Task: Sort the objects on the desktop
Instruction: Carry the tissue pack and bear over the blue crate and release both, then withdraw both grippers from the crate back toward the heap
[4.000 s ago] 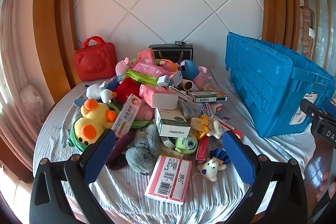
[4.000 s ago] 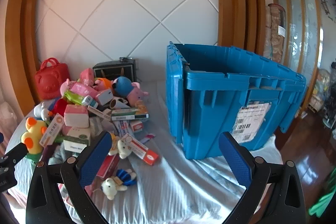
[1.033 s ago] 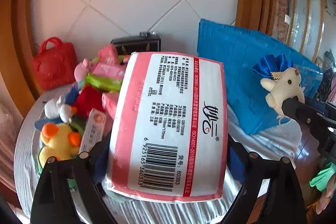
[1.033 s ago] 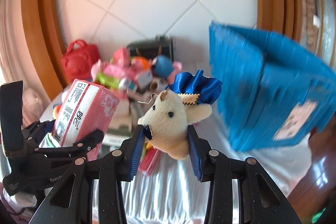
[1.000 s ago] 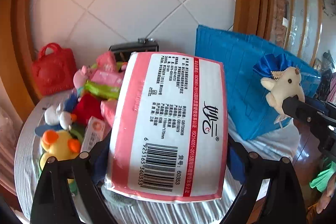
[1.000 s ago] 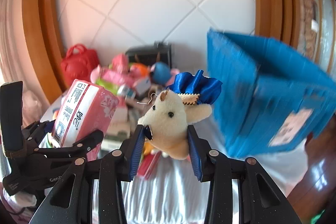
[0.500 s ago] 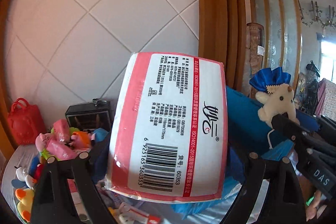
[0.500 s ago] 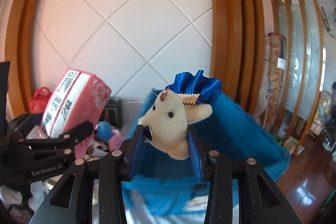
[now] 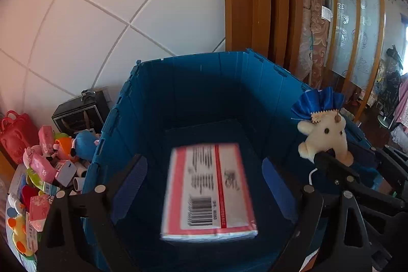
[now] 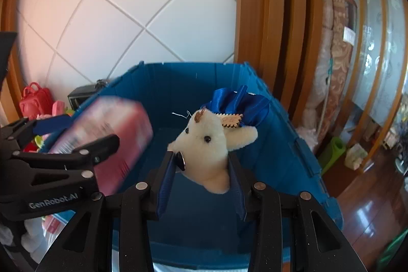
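Observation:
Below both grippers stands an open blue crate (image 9: 193, 83), also in the right wrist view (image 10: 178, 83). A pink and white tissue pack (image 9: 209, 190) is blurred inside it, lower than my left gripper (image 9: 204, 162) and clear of both pads. That gripper is open. From the right wrist view the pack (image 10: 112, 129) smears past the left gripper (image 10: 79, 134). My right gripper (image 10: 202, 159) is shut on a cream plush toy (image 10: 206, 142) with a blue ribbon, held above the crate's inside. The toy (image 9: 323, 134) also shows at the right of the left wrist view.
Left of the crate, a pile of toys and small boxes (image 9: 46, 165) lies on the table, with a red bag (image 9: 15, 137), a black box (image 9: 81, 114) and a yellow duck (image 9: 17, 228). A tiled wall and wooden frames stand behind. Wooden floor (image 10: 369, 216) shows at right.
Both grippers have swung right, from over the pile to above the crate. The tissue pack has left the left gripper's pads and sits lower, blurred, inside the crate. The plush stays gripped.

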`<state>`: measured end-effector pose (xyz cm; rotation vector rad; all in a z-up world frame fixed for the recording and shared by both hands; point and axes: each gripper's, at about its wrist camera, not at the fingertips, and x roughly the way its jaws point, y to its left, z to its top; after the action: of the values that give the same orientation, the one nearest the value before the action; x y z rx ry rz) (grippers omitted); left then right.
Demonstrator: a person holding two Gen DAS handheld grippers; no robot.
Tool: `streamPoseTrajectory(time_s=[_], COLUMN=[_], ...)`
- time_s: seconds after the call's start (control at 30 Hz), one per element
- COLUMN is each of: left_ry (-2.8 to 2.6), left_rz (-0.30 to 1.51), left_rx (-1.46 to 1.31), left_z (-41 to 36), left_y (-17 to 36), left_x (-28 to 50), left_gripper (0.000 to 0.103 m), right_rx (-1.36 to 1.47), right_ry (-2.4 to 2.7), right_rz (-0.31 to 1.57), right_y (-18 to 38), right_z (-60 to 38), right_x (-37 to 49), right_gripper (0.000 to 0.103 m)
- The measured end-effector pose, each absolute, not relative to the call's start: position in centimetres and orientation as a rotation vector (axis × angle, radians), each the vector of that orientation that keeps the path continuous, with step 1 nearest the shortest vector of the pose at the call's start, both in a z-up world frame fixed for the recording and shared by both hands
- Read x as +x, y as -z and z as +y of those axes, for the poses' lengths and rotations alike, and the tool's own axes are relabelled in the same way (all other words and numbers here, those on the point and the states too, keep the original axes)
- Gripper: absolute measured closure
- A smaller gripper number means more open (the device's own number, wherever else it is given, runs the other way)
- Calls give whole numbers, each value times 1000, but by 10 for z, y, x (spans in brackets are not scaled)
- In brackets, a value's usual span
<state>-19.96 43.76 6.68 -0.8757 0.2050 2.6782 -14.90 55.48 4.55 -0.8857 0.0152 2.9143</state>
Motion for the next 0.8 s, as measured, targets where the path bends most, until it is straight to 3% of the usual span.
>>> streamPoseTrajectory(time_s=[0.2, 0.3, 0.37, 0.53, 0.8], left_ry=[-2723, -2735, -2739, -2738, -2741], left_rz=[237, 220, 213, 182, 110], left_rx=[-856, -867, -875, -881, -789], left_z=[448, 447, 446, 438, 420], left_y=[-67, -67, -67, -65, -73], left_x=[-200, -200, -202, -198, -177], left_gripper=[10, 10, 10, 10, 10], right_rx=[-930, -920, -913, -866, -817], right_ry=[-2927, -2930, -2940, -2941, -2919], right_rz=[29, 4, -3, -55, -83], right_y=[-34, -33, -33, -39, -48], right_z=[582, 583, 582, 579, 580], right_x=[-163, -163, -161, -156, -137], right_gripper=[53, 39, 19, 0, 0])
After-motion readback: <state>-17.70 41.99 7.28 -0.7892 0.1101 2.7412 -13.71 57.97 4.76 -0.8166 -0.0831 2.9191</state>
